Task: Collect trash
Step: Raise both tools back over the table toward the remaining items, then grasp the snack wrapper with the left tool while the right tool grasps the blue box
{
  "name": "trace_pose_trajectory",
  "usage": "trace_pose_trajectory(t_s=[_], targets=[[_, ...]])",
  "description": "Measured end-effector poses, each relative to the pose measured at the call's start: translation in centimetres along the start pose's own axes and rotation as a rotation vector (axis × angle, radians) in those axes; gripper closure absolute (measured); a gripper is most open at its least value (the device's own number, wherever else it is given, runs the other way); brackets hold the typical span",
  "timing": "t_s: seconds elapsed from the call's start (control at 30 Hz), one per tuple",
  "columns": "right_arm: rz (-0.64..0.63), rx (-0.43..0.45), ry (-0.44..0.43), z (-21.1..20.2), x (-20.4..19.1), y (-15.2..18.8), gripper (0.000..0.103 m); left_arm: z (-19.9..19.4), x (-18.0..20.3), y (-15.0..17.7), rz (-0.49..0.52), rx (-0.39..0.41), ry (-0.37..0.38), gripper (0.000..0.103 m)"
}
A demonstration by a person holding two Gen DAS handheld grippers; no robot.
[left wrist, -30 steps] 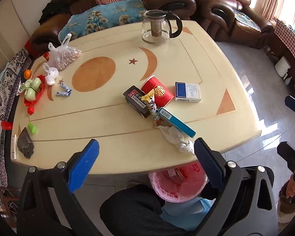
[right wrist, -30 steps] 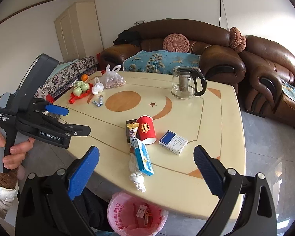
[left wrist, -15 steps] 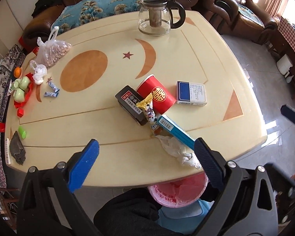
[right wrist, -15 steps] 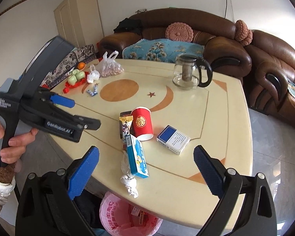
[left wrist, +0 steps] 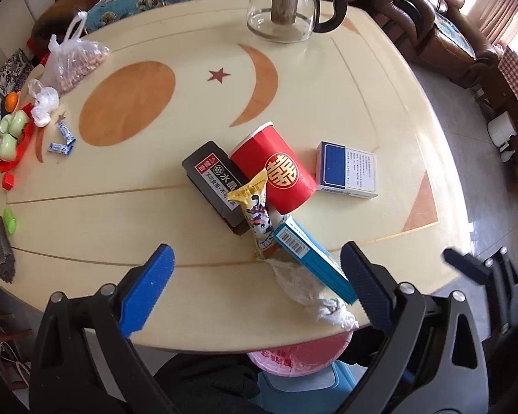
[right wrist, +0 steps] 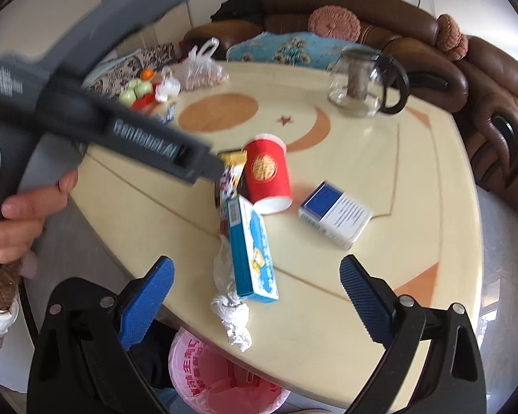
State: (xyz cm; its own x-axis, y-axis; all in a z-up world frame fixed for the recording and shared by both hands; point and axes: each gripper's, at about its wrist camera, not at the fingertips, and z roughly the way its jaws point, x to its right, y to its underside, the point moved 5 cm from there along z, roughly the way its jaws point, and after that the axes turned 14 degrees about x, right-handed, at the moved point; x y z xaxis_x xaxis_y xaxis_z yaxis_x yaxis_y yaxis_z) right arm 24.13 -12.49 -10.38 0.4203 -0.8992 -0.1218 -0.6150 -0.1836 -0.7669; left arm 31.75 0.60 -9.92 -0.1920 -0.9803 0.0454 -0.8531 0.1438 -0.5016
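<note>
Trash lies in a cluster near the table's front edge: a red paper cup [left wrist: 276, 169] on its side, a black box [left wrist: 217, 183], a yellow snack wrapper [left wrist: 255, 207], a teal carton [left wrist: 310, 258], a crumpled white tissue [left wrist: 310, 293] and a blue-and-white box [left wrist: 348, 170]. A bin with a pink liner [right wrist: 221, 379] stands under the edge. My left gripper [left wrist: 255, 289] is open above the front edge, just short of the tissue. My right gripper [right wrist: 255, 296] is open, with the teal carton [right wrist: 250, 248] and tissue [right wrist: 231, 307] between its fingers in view.
A glass teapot [left wrist: 286, 10] stands at the far side. A bag of nuts [left wrist: 76, 62], a white wad, candies and green cups [left wrist: 12, 134] sit at the left. Brown sofas surround the cream table [left wrist: 121, 214]. The left gripper's body [right wrist: 96, 120] crosses the right wrist view.
Both grippers have moved forward and down toward the trash cluster. The left gripper's body has swung further across the right wrist view. Both stay open.
</note>
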Motion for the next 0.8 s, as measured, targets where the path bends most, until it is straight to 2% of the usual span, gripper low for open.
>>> trace_pose_trajectory(t_s=[0.27,0.6,0.8], targets=[[0.016,-0.068,-0.031,3.9,0.1,2.1,0.009,3.3,-0.4,-0.1,-0.035,-0.048,0.017,0.009],[0.095,-0.100,-0.055,7.1,1.6,3.2,0.010,6.6,-1.2,-0.6,-0.123,-0.082,0.073,0.011],[0.108,-0.114,-0.061,8.3,1.8,3.7,0.024,7.5,-1.9,-0.2,-0.182,-0.082,0.075,0.022]])
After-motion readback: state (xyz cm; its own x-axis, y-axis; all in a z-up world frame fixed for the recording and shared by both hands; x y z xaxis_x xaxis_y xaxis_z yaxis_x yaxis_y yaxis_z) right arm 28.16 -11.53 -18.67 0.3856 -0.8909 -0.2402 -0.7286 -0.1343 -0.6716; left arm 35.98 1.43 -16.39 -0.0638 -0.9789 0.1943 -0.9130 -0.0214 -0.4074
